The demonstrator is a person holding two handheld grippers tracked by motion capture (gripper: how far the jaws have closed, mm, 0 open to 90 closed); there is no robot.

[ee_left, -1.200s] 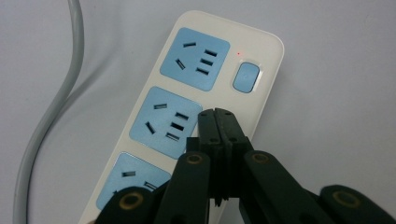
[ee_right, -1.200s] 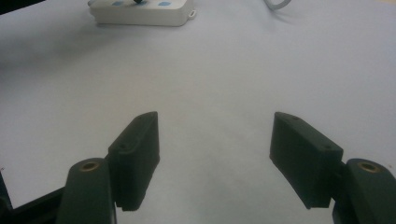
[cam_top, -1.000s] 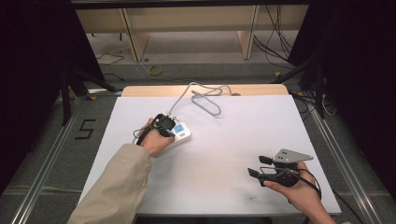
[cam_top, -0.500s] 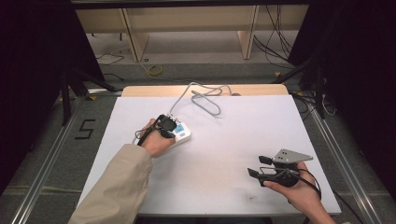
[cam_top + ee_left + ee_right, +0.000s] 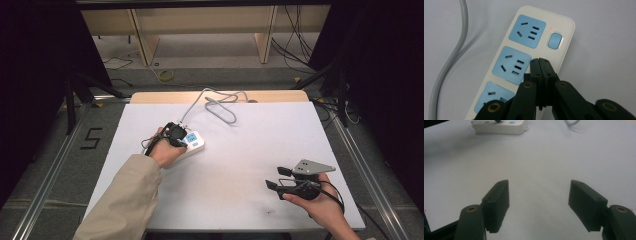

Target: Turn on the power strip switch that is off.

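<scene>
— Nothing much has shifted since half a second ago: both hands sit where they were, the left one over the strip, the right one low at about 4 o'clock on the sheet

— Where does the strip lie?

— On the white worktop, a little toward 10 o'clock from its middle. It is a cream plastic power strip with pale blue socket faces, lying flat, and its grey round cable runs off toward 12 o'clock, loops near the far edge and drops over the wooden rim

— And the left gripper?

— The left gripper has its black jaws pressed together with no gap between the tips and nothing between them. In the left gripper view the closed tips sit over the strip's cream border, just beside the middle socket face, at about 6 o'clock from the pale blue rocker switch. A small red light shows next to that switch. Whether the tips touch the plastic I cannot tell

— The right one?

— The right gripper is spread wide and empty, with bare white surface between its jaws. In the high view it is held in the person's right hand, well apart from the strip, with the grey three-cornered plate on top. The left forearm wears a beige sleeve
</scene>
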